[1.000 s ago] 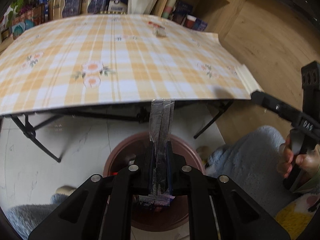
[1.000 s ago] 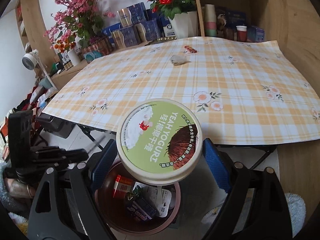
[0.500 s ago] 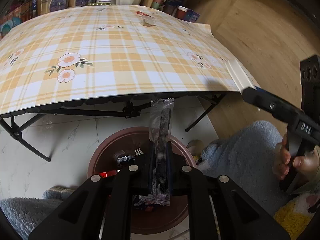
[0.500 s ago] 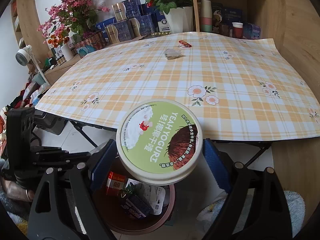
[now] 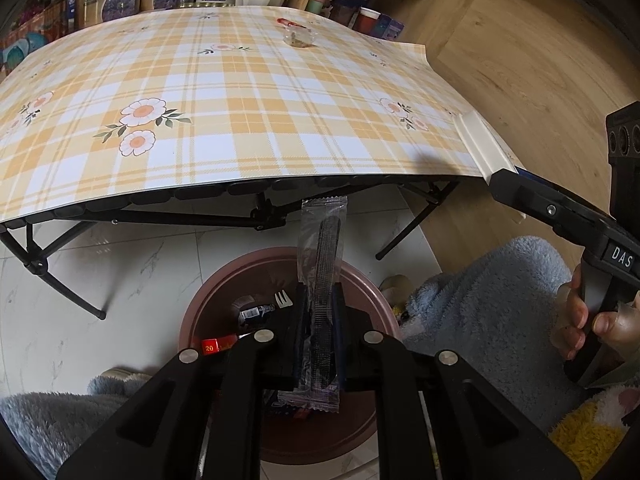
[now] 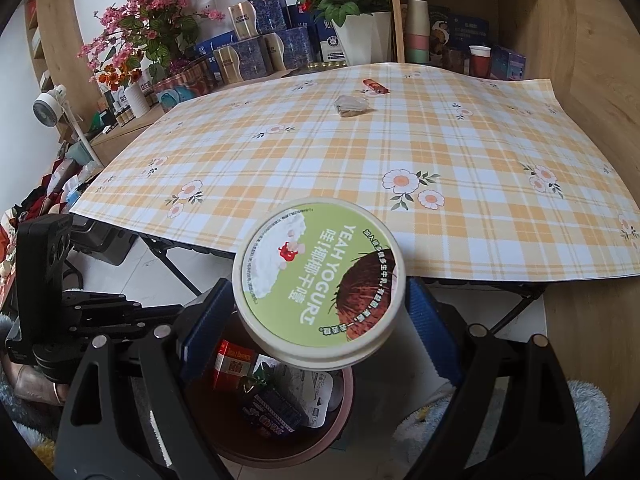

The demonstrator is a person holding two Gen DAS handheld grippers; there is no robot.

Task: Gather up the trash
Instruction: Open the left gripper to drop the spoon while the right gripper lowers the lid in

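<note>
A clear plastic wrapper holding a black comb (image 5: pixel 322 300) is being clamped in the left claw (image 5: pixel 319 334), a round green-lidded yoghurt tub (image 6: pixel 319 284) in the right claw (image 6: pixel 320 312); both are being held above the brown round bin (image 5: pixel 362 280); release is judged next.

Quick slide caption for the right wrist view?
Right tool grips a yogurt tub above the brown trash bin; two scraps remain on the checked table.

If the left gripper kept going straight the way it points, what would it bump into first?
Probably the brown bin on the floor: the left gripper, shut on a plastic wrapper, points down at it. Depth is unclear.
</note>
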